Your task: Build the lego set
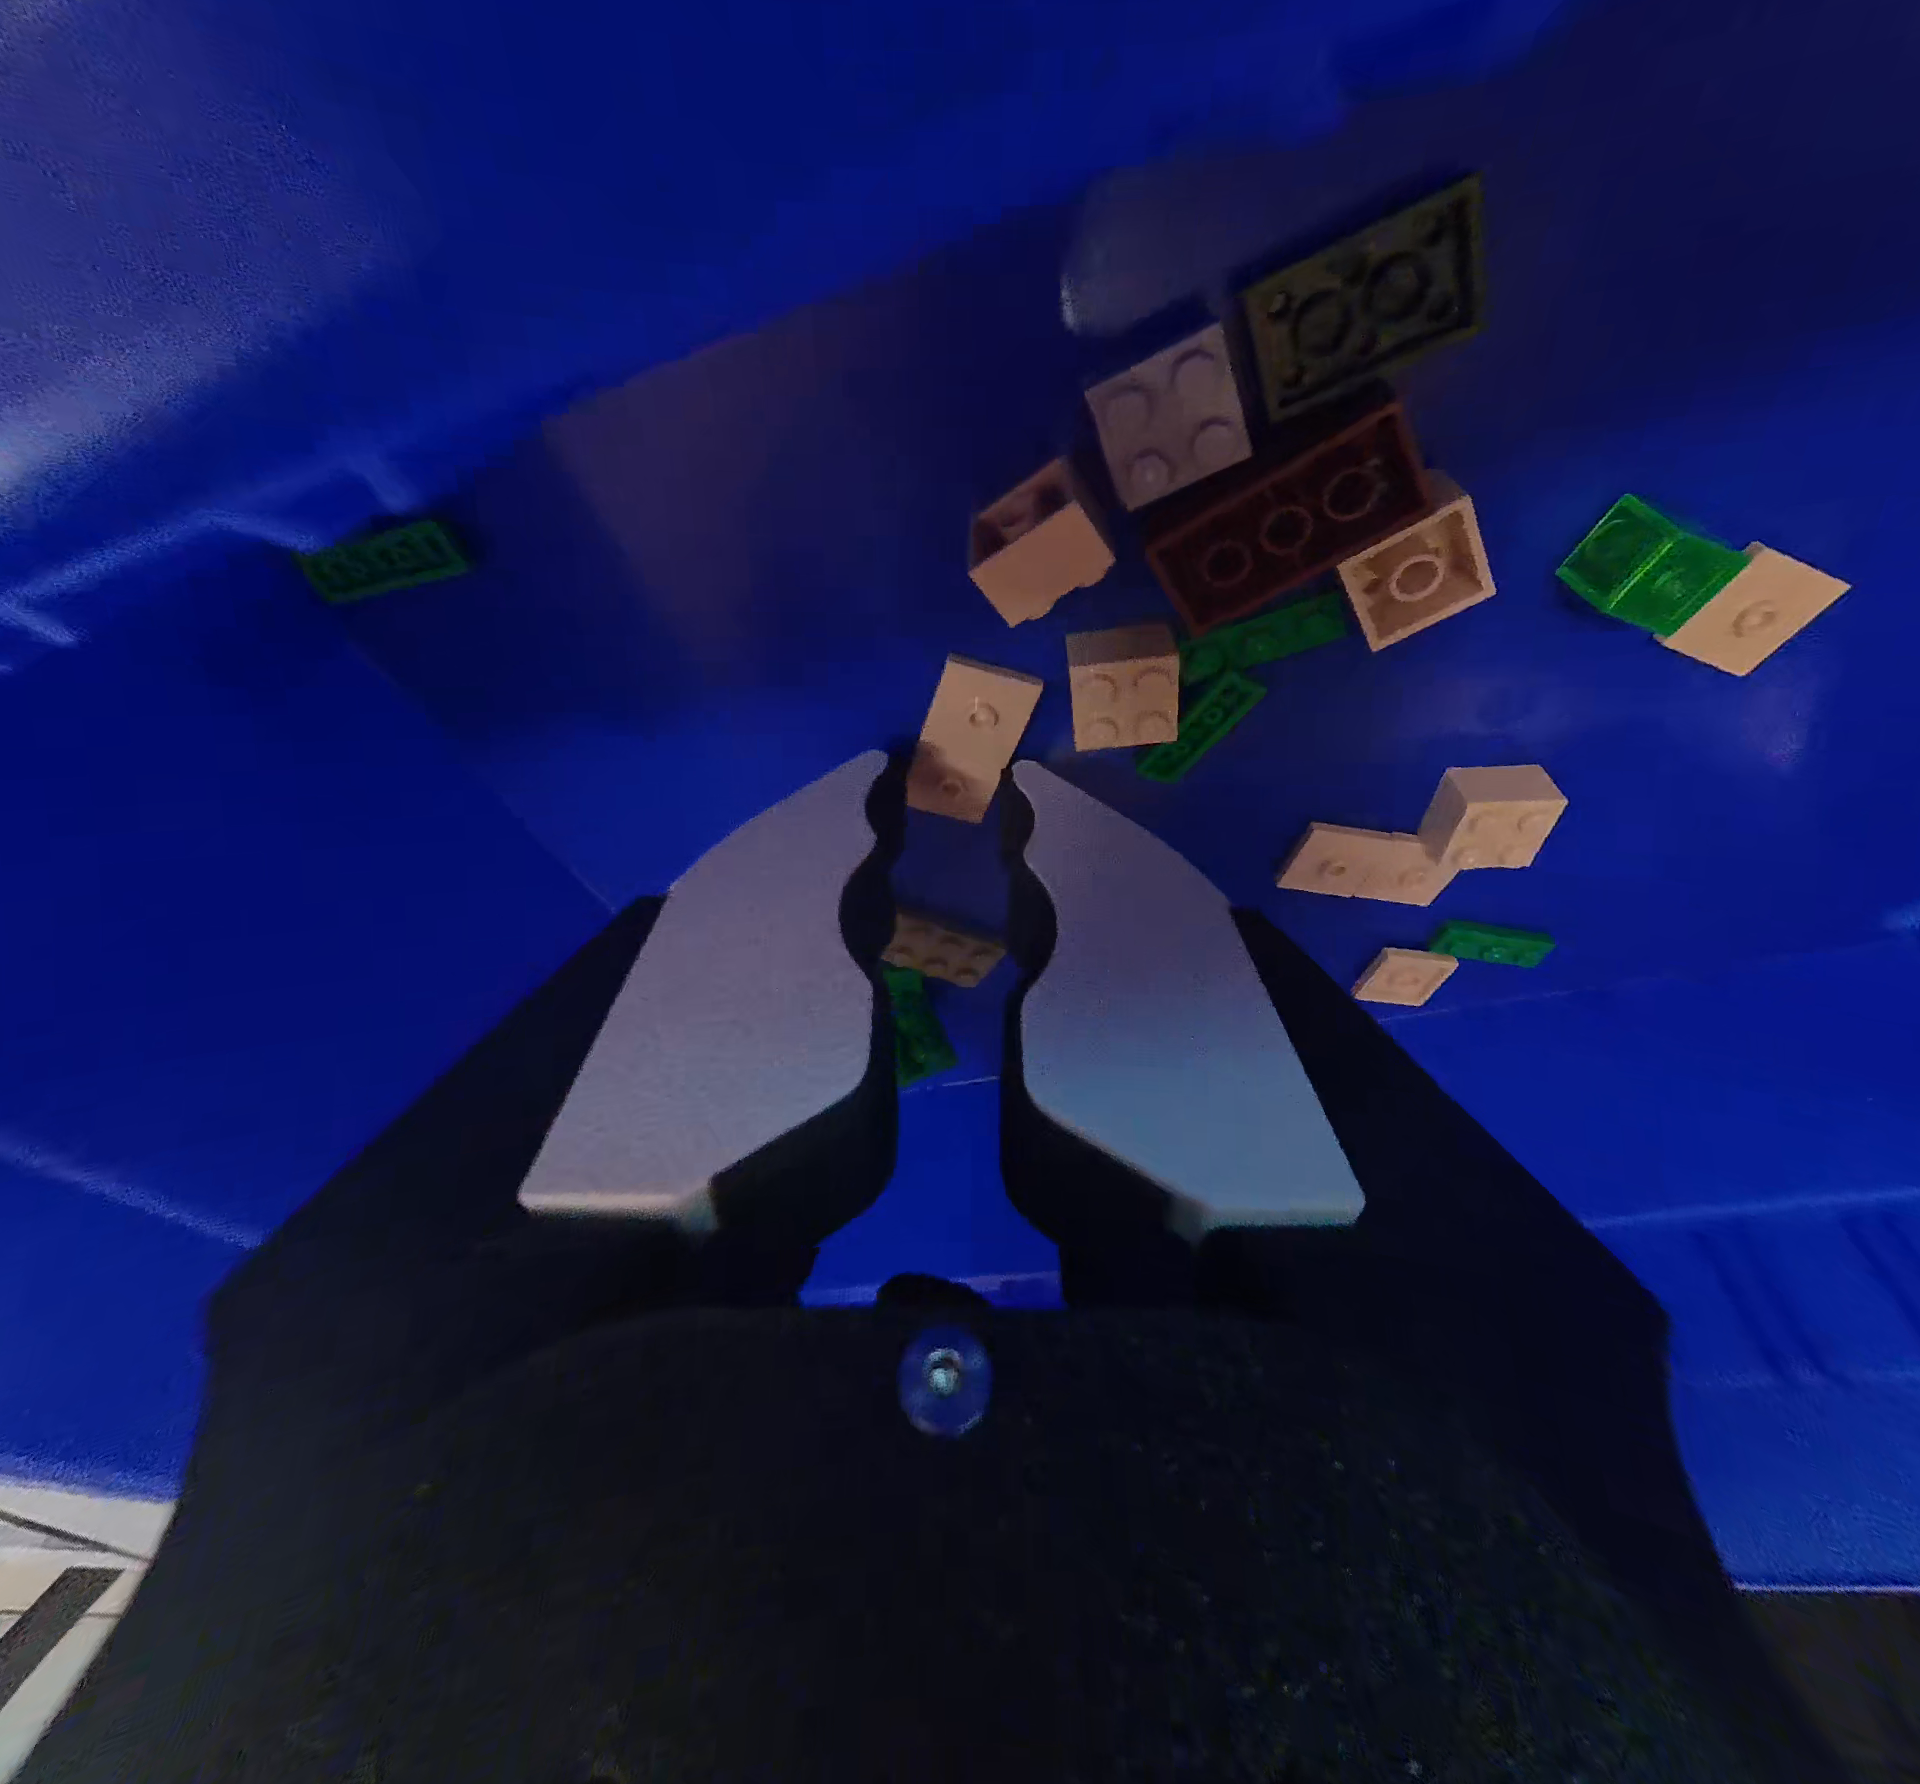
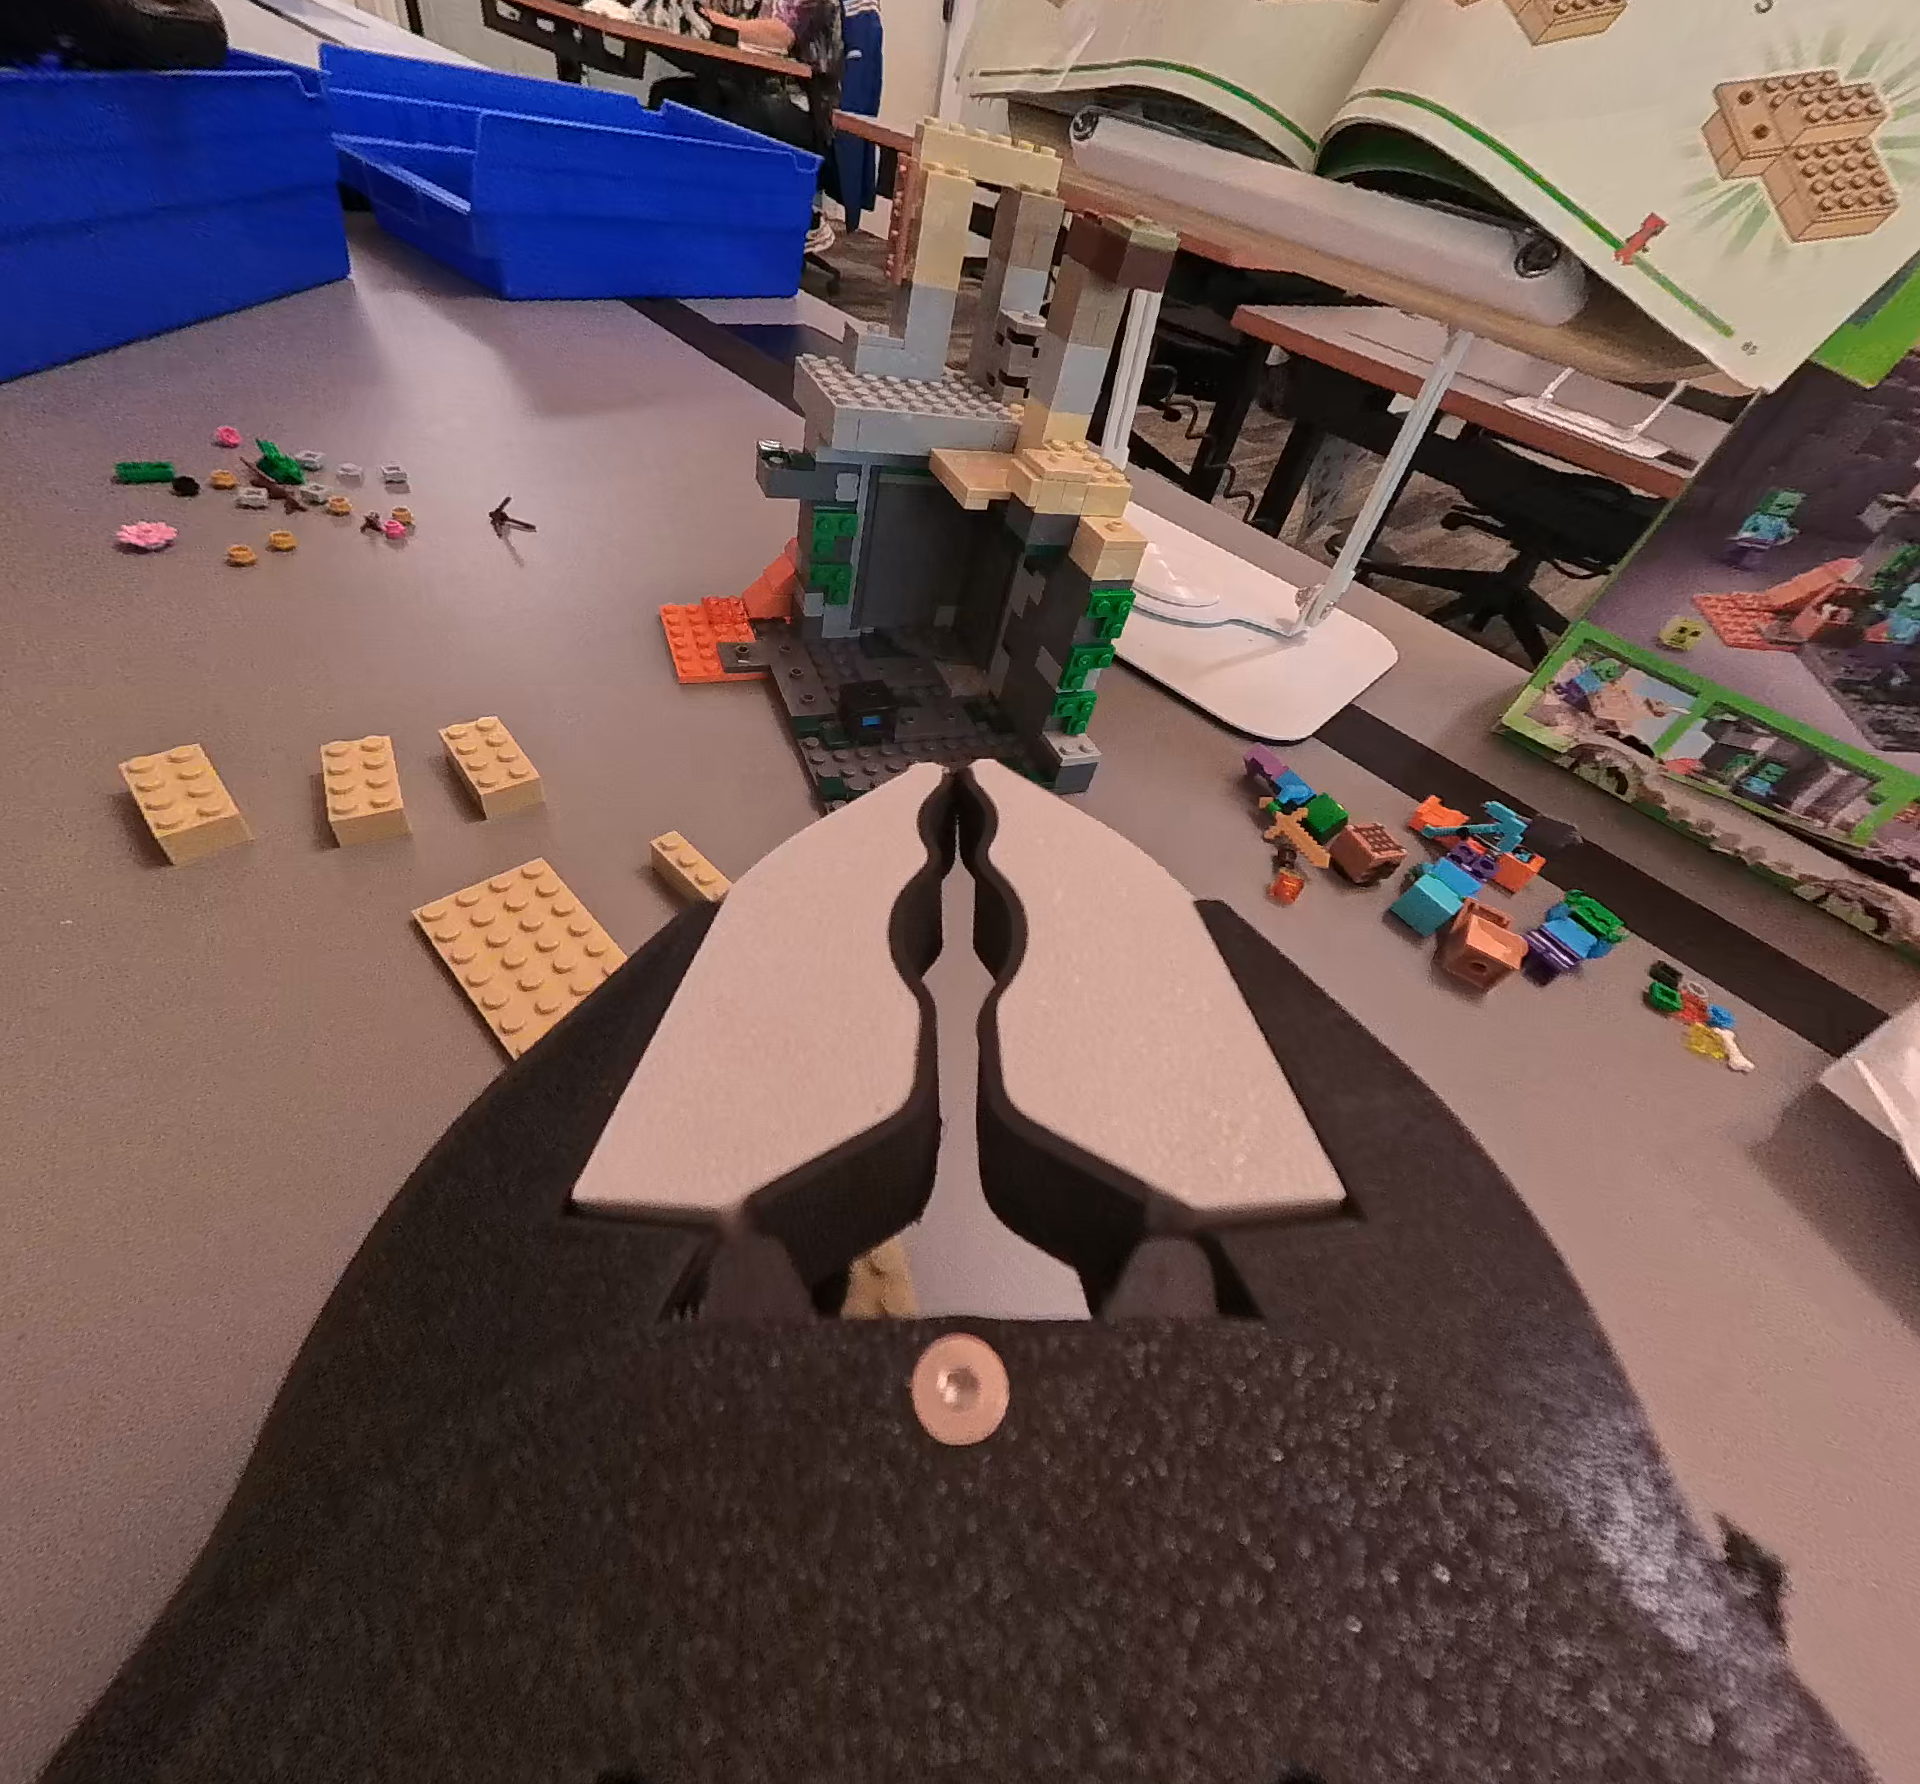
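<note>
In the left wrist view my left gripper (image 1: 954, 784) reaches into a blue bin (image 1: 520, 280). Its fingertips close on the lower end of a small tan plate (image 1: 982, 716). Loose tan, green, brown and dark bricks lie around it, among them a brown brick (image 1: 1288, 519) and a tan 2x2 brick (image 1: 1122, 685). In the right wrist view my right gripper (image 2: 956, 778) is shut and empty, low over the grey table (image 2: 623, 446), just in front of the partly built grey and tan model (image 2: 935, 571).
Three tan bricks (image 2: 362, 789), a large tan plate (image 2: 520, 945) and a small tan piece (image 2: 686, 867) lie left of the right gripper. Small parts (image 2: 270, 498) lie far left, coloured pieces (image 2: 1455, 882) at right. Blue bins (image 2: 582, 176), the open instruction booklet (image 2: 1455, 20), the set box (image 2: 1766, 654). The tips of one gripper are about 65 centimeters away from the tips of the other. The right gripper is farther from the brown brick (image 1: 1288, 519), some 60 centimeters, than the left, some 6 centimeters.
</note>
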